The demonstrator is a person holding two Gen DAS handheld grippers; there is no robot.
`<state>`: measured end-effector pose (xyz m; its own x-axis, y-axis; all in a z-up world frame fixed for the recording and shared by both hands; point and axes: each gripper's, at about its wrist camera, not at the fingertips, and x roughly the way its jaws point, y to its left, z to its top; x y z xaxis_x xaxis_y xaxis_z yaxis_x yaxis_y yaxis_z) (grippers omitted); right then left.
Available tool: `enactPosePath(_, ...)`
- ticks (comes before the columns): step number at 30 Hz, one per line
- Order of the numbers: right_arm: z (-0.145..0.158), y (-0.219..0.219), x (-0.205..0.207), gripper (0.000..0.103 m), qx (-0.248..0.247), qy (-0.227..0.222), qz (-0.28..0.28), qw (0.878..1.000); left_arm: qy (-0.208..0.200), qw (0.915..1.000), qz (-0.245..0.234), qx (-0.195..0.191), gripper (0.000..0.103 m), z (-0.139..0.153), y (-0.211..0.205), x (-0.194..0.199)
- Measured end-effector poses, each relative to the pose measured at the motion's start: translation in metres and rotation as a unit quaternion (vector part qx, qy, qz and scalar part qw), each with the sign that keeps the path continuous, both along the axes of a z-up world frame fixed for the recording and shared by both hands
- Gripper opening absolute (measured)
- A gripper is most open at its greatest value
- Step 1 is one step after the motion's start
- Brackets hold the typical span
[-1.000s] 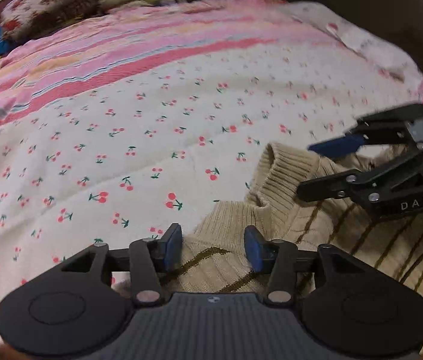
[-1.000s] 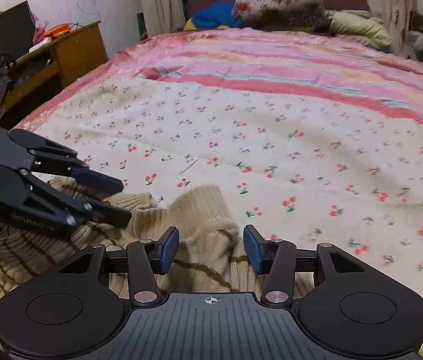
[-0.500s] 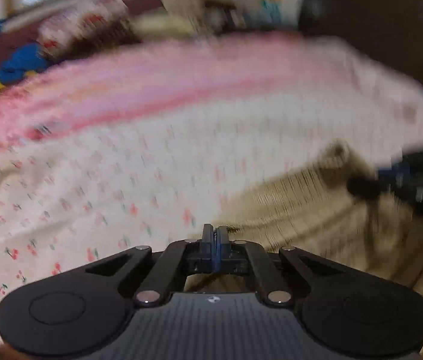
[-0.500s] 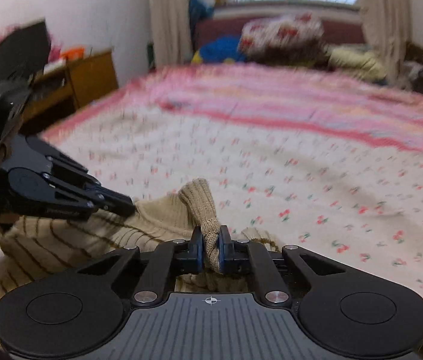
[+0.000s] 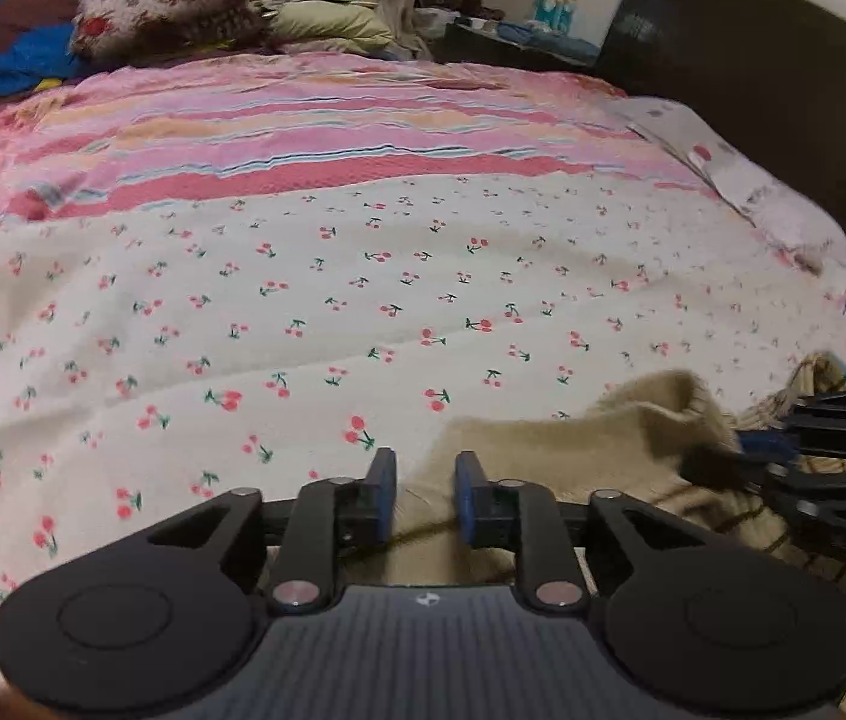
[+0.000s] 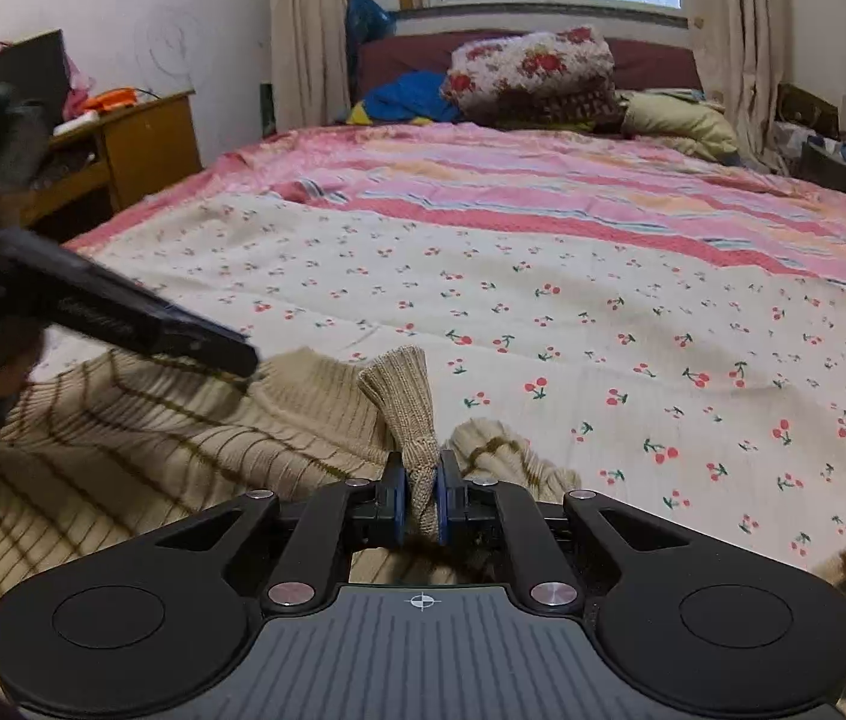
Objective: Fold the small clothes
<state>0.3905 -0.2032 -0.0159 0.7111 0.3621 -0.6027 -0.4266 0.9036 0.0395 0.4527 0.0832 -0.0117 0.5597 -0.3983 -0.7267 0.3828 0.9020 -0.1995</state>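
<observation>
A beige knit sweater with thin brown stripes point(image 6: 153, 450) lies crumpled at the near edge of the bed. My right gripper point(image 6: 421, 474) is shut on a ribbed cuff-like end of the sweater point(image 6: 402, 402), which stands up between the blue pads. In the left wrist view the sweater point(image 5: 573, 444) lies under and to the right of my left gripper point(image 5: 423, 468). Its jaws are opening, with knit fabric showing in the gap but not pressed by the pads. The right gripper point(image 5: 723, 459) shows at the right edge there. The blurred left gripper point(image 6: 231, 354) reaches over the sweater's collar.
The bed carries a white cherry-print sheet point(image 5: 363, 300) and a pink striped cover point(image 6: 543, 192) farther back. A folded floral blanket point(image 6: 531, 72) and pillows lie at the far end. A wooden nightstand point(image 6: 141, 138) stands left, and a dark headboard point(image 5: 783, 120) runs along the right.
The right gripper closed on the sweater's ribbed end and lifted it. The left gripper shut fully half a second ago and has since parted again above the sweater.
</observation>
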Motion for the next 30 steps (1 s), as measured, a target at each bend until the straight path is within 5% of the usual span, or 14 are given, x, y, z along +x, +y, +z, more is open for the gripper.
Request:
enactPosePath(3, -0.003, 0.002, -0.015, 0.009, -0.005, -0.009, 0.016, 1.000, 0.021, 0.9992, -0.035, 0.001, 0.042, -0.003, -0.008, 0.001)
enactPosePath(6, -0.009, 0.006, -0.029, 0.009, -0.016, -0.014, 0.030, 0.999, 0.025, 0.9959, -0.085, 0.019, 0.062, -0.005, -0.019, -0.002)
enactPosePath(9, -0.013, 0.005, -0.037, 0.009, -0.027, -0.019, 0.039, 0.999, 0.024, 0.9895, -0.121, 0.076, 0.063, -0.009, -0.035, -0.009)
enactPosePath(11, -0.015, 0.004, -0.040, 0.009, -0.026, -0.021, 0.043, 0.999, 0.027, 0.9886, -0.121, 0.085, 0.059, -0.010, -0.038, -0.010)
enactPosePath(16, -0.014, 0.007, -0.047, 0.009, -0.040, -0.036, 0.056, 0.997, 0.026, 0.9926, -0.098, 0.067, 0.025, -0.003, -0.028, -0.026)
enactPosePath(22, -0.017, 0.009, -0.060, 0.009, -0.060, -0.046, 0.068, 0.995, -0.002, 0.9957, -0.077, 0.052, 0.020, 0.000, -0.021, -0.045)
enactPosePath(30, 0.017, 0.023, -0.025, 0.007, -0.070, -0.117, 0.017, 0.990, -0.090, 0.9956, 0.017, 0.022, 0.018, 0.024, -0.011, -0.032)
